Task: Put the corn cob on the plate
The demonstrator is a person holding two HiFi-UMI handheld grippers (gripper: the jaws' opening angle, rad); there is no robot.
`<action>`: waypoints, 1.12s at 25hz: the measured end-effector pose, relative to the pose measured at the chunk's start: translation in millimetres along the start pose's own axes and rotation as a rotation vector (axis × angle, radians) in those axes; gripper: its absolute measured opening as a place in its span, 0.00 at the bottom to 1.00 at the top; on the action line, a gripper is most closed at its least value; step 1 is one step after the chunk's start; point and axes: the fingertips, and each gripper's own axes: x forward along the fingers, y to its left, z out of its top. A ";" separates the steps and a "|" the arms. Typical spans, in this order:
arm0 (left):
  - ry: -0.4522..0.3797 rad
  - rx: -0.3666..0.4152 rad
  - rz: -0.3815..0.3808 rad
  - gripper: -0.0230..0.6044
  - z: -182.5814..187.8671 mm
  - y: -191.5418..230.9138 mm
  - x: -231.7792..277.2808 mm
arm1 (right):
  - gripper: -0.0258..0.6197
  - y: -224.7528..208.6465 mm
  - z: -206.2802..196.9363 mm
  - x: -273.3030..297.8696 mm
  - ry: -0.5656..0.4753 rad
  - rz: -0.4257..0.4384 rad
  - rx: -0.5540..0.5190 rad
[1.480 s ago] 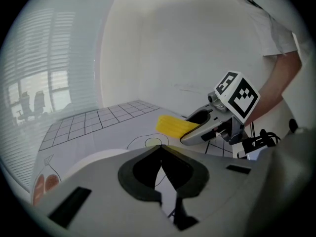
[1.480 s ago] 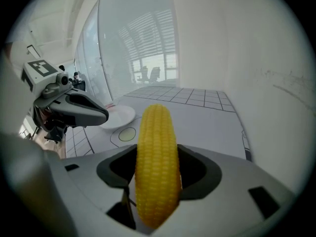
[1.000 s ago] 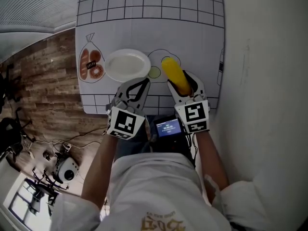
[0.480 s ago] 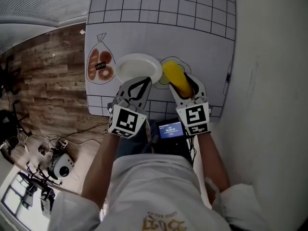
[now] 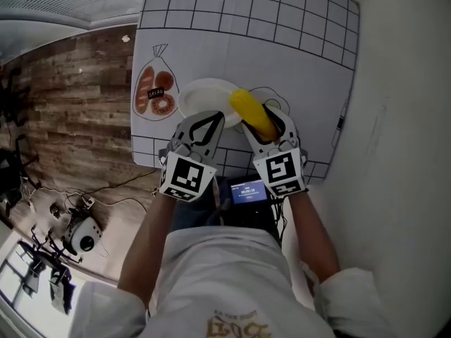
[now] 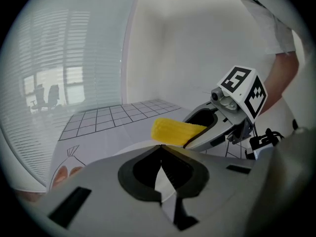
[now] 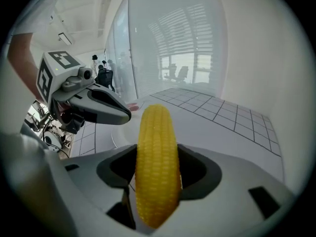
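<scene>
While the right gripper (image 5: 262, 120) pinches the yellow corn cob (image 5: 251, 113) over the white plate's (image 5: 201, 96) right rim, the left gripper (image 5: 209, 121) hovers alongside, its jaws pressed together and empty.

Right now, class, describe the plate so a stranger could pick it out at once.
Start at the white gridded table. Near its edge closest to the person, the plate lies between a printed bread-bag drawing and the held yellow corn cob. It alone is a real dish: round, plain white, bare.
</scene>
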 end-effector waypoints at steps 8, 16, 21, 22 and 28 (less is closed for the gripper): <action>0.004 -0.024 0.031 0.05 -7.5 16.9 -7.7 | 0.43 13.5 16.8 15.6 -0.004 0.047 -0.080; 0.024 -0.004 0.059 0.05 -18.8 23.9 -14.4 | 0.43 25.5 26.0 22.7 -0.011 0.085 -0.188; 0.018 -0.028 0.077 0.05 -24.9 38.6 -23.4 | 0.43 37.4 30.2 32.8 0.005 0.103 -0.241; 0.020 -0.033 0.084 0.05 -27.1 41.0 -24.5 | 0.43 39.2 30.3 34.6 0.009 0.106 -0.255; 0.026 -0.074 0.103 0.05 -37.6 51.5 -32.8 | 0.43 47.3 34.4 47.1 0.024 0.137 -0.302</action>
